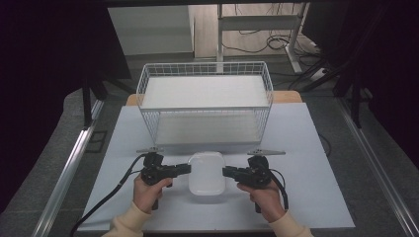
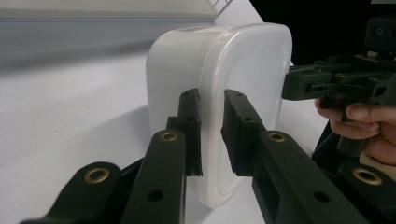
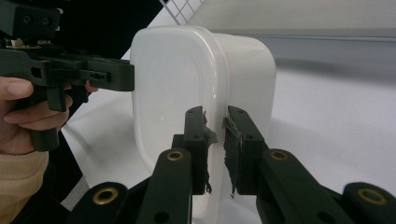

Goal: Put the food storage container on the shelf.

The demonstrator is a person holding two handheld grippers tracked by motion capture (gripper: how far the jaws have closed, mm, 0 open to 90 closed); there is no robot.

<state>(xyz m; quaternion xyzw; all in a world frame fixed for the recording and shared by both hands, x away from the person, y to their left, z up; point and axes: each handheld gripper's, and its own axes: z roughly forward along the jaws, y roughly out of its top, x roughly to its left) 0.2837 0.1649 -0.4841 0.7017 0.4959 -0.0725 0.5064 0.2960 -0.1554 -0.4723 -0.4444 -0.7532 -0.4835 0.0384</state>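
The left tongs [image 2: 211, 135] are closed on the lid rim of the white plastic container [image 2: 219, 93] — in the left gripper view the two black pads sit either side of the thin flange, pressing it. The right tongs [image 3: 215, 149] do the same on the opposite edge; in the right gripper view their frayed pads pinch the rim at lower centre of the frame, with the other gripper showing at upper left.

In the high view the container [image 1: 207, 173] lies at lower centre on the pale counter [image 1: 316, 197], the left tongs [image 1: 188, 169] touching its left side and the right tongs [image 1: 225, 172] its right, a hand behind each. Just beyond it, at the middle of the frame, stands the white wire basket [image 1: 205, 101], open at the top and apparently empty.

The step in hand appears to be a two-sided lift of the container, probably toward the basket. To do it well, both hands should rise together and level — the bite is only on a narrow, slick rim, so any tilt or pulling apart could let it slip or pop the lid. It should clear the basket's near wall fully before moving forward.
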